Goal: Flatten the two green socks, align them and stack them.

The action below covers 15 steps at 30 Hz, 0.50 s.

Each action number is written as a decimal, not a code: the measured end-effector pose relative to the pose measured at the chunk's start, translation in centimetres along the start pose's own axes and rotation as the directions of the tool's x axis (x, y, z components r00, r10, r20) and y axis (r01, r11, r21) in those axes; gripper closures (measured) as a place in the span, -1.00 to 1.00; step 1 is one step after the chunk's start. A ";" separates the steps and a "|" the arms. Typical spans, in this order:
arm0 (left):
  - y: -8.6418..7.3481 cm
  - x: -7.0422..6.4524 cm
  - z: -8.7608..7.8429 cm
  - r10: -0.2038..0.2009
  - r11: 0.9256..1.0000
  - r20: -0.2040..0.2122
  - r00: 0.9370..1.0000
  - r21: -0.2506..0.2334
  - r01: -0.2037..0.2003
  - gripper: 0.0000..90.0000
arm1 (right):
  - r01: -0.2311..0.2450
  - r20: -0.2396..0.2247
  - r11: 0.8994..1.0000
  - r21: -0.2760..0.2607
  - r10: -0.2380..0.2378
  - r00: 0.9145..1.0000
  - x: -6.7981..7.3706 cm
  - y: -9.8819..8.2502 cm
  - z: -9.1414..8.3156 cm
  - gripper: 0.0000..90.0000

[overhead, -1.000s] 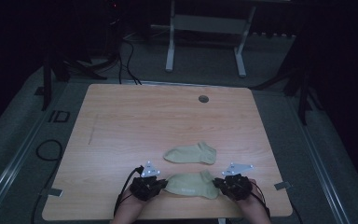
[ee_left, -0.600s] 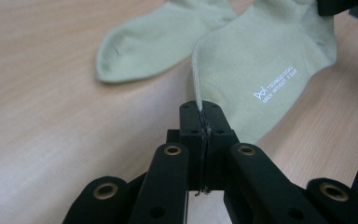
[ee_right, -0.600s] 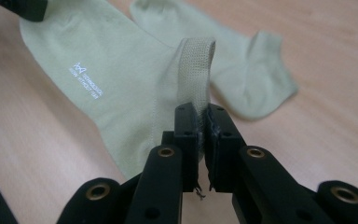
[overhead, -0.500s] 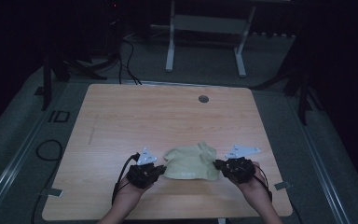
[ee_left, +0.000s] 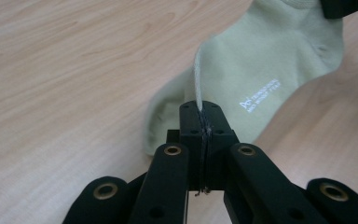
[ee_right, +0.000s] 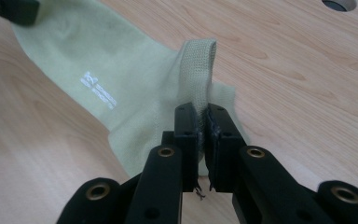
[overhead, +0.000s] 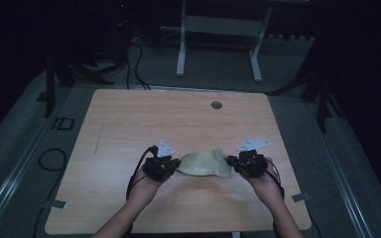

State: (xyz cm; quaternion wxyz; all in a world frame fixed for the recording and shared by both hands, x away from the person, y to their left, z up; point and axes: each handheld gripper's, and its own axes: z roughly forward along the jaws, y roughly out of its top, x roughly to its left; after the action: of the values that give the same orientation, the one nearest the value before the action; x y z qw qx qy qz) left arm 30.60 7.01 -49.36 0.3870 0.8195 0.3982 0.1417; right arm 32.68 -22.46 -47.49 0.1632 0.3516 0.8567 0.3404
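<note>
A pale green sock [overhead: 203, 164] with a small white print hangs stretched between the two grippers, just above the wooden table [overhead: 129, 124]. My left gripper [overhead: 176, 166] is shut on one thin edge of the sock [ee_left: 270, 60], and the fabric rises from between the closed jaws [ee_left: 200, 109]. My right gripper [overhead: 231, 162] is shut on the ribbed cuff of the sock [ee_right: 121, 70], which loops up out of its jaws [ee_right: 203, 112]. More pale green fabric [ee_right: 226, 95] shows just behind the cuff; I cannot tell whether it is a second sock.
A round cable hole [overhead: 217, 105] sits near the table's far edge. Bare wood stretches to the left and behind the sock. A white table frame [overhead: 218, 25] stands on the floor beyond, and cables [overhead: 49, 158] lie to the left of the table.
Both grippers have lifted and moved away from the front edge, carrying the sock over the spot where a second sock lay. That second sock is now covered.
</note>
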 end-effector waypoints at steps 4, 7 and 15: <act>0.4 1.0 1.1 -0.020 0.999 0.000 1.000 0.031 0.020 0.97 | -0.024 0.015 0.999 0.028 0.024 1.000 -1.2 0.1 1.1 0.87; 0.3 1.5 1.9 -0.036 0.998 0.008 0.999 0.047 0.036 0.97 | -0.044 0.014 0.998 0.047 0.043 0.999 -2.0 -0.1 2.0 0.86; -0.8 2.1 4.2 -0.073 0.994 0.029 0.997 0.085 0.070 0.97 | -0.062 0.028 0.992 0.112 0.059 0.998 -2.9 -1.1 5.0 0.86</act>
State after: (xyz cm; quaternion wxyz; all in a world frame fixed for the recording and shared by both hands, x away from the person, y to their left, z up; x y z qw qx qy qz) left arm 33.74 6.70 -52.90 0.3633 0.8224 0.4266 0.0979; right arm 36.77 -22.75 -51.66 0.1432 0.3903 0.8614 0.2919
